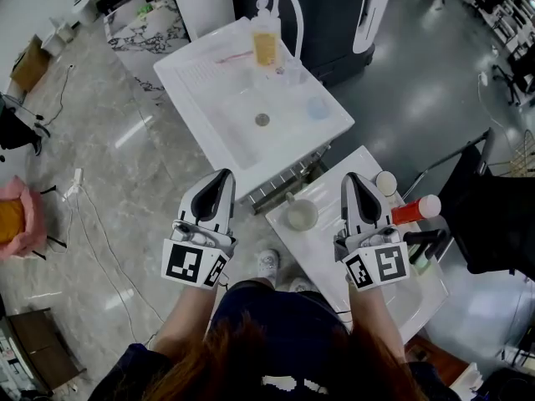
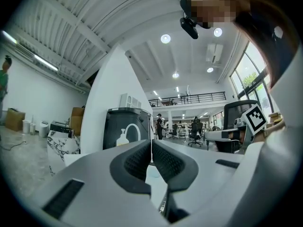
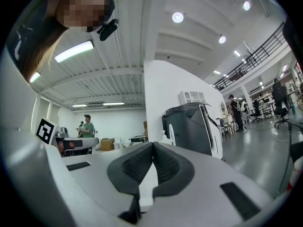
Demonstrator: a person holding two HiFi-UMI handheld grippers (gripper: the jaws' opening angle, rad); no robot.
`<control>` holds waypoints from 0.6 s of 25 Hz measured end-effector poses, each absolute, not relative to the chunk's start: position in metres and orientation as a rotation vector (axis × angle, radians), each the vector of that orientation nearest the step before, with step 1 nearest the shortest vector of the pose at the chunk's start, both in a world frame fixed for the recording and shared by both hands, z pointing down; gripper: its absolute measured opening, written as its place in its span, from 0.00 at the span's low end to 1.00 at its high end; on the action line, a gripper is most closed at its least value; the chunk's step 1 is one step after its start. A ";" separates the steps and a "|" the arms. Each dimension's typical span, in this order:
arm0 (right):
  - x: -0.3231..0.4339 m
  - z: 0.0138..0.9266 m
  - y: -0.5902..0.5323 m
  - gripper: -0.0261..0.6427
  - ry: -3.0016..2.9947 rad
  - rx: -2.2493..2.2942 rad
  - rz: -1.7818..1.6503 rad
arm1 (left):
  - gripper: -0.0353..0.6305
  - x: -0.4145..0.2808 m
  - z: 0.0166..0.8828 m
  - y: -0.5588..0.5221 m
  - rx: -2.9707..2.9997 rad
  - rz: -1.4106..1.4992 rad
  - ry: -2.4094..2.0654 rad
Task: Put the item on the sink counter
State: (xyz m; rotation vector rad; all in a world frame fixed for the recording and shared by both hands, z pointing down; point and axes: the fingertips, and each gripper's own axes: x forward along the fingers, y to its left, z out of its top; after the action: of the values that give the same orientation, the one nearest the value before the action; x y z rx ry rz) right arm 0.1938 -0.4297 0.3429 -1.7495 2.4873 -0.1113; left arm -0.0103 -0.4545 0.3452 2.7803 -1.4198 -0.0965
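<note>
The white sink counter stands ahead of me in the head view, with a basin and a drain. My left gripper hovers over the floor just before the counter's near edge, its jaws shut with nothing between them. My right gripper hangs over a small white table, jaws pressed together and empty. On that table lie a pale cup, a red bottle with a white cap, a round white pot and a black item.
A soap bottle with amber liquid and a curved white faucet stand at the counter's far side, and a small bluish object lies near its right rim. A dark cabinet rises behind. A black chair stands right of the table.
</note>
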 end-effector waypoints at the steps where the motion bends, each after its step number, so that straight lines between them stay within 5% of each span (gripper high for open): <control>1: 0.195 0.342 -0.430 0.06 2.477 -1.759 -0.112 | 0.09 -0.011 0.345 -0.455 2.782 -0.097 -1.418; 15: 0.197 0.335 -0.431 0.06 2.410 -1.824 -0.090 | 0.09 -0.014 0.345 -0.460 2.789 -0.112 -1.392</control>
State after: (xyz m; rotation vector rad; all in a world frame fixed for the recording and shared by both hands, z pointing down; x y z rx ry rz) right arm 0.1972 -0.4311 0.3352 -1.8238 2.4096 -0.0901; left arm -0.0143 -0.4600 0.3454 2.7893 -1.3924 -0.1116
